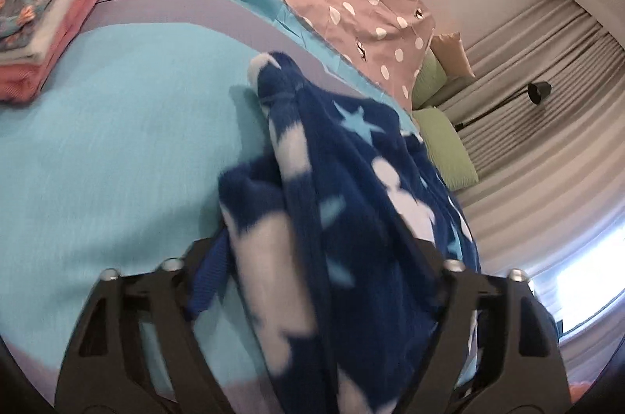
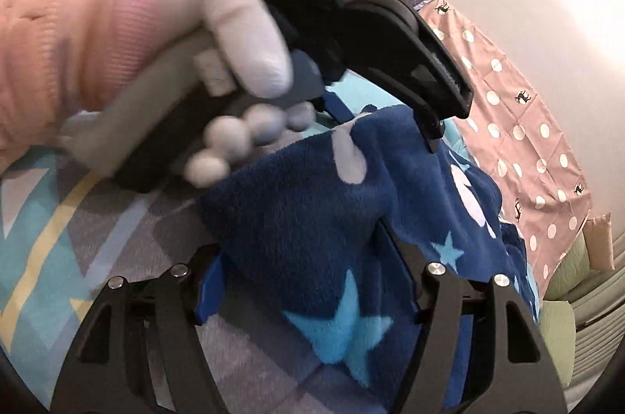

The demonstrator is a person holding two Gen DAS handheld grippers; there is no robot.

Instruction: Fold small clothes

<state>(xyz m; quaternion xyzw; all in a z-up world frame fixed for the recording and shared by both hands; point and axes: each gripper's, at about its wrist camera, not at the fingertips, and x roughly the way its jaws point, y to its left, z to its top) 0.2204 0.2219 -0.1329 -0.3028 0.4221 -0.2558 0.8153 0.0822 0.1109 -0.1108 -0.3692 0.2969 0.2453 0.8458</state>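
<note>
Left wrist view: left gripper (image 1: 312,257) clamped on bunched star fleece (image 1: 343,187), long axis running away from camera; right gripper (image 2: 312,265) likewise grips it.

Turquoise bed (image 1: 117,140), folded stack (image 1: 50,19)

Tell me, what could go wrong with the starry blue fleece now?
1. Both tools, left and right, hold thick bunches of the fleece; a bunch could slip free and spoil the fold.
2. The left tool hangs close above the right one, so they might bump.
3. The folded pile lies nearby; a swinging fleece could knock it.
</note>
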